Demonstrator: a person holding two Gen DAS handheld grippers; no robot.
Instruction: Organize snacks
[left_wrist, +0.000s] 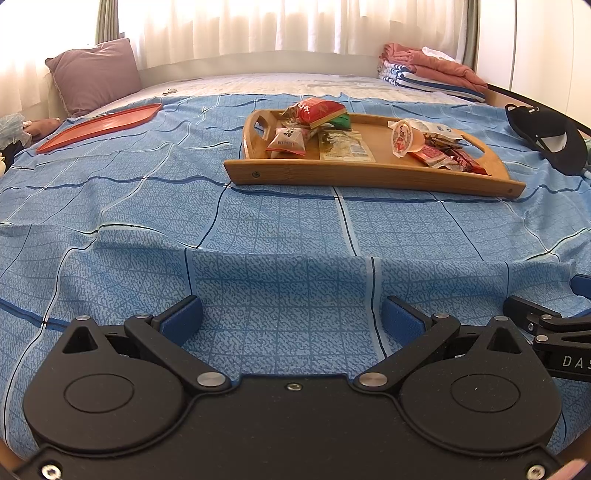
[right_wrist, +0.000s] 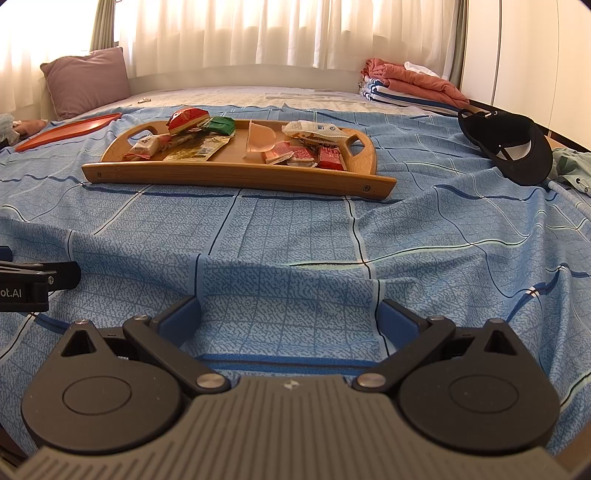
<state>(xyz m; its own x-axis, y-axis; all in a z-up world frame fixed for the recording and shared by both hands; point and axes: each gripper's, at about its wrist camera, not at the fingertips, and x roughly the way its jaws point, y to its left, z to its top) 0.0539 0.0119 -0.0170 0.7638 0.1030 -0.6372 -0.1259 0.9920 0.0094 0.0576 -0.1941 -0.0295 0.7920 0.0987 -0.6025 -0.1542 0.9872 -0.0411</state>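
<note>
A wooden tray (left_wrist: 369, 173) (right_wrist: 236, 175) lies on the blue bedspread and holds several snack packets. A red and green packet (left_wrist: 319, 110) (right_wrist: 186, 118) sits at its far left, a small white packet (left_wrist: 288, 142) (right_wrist: 146, 146) near its left handle, a jelly cup (left_wrist: 404, 136) (right_wrist: 260, 140) in the middle, and red packets (left_wrist: 447, 157) (right_wrist: 306, 155) to the right. My left gripper (left_wrist: 291, 317) is open and empty, low over the bedspread in front of the tray. My right gripper (right_wrist: 290, 315) is open and empty too, beside the left one.
A red flat tray (left_wrist: 99, 123) (right_wrist: 68, 129) lies far left. A black cap (left_wrist: 550, 136) (right_wrist: 511, 144) lies at the right. A purple pillow (left_wrist: 96, 75) and folded towels (left_wrist: 432, 72) sit at the bed's far end. The bedspread (left_wrist: 280, 221) is wrinkled.
</note>
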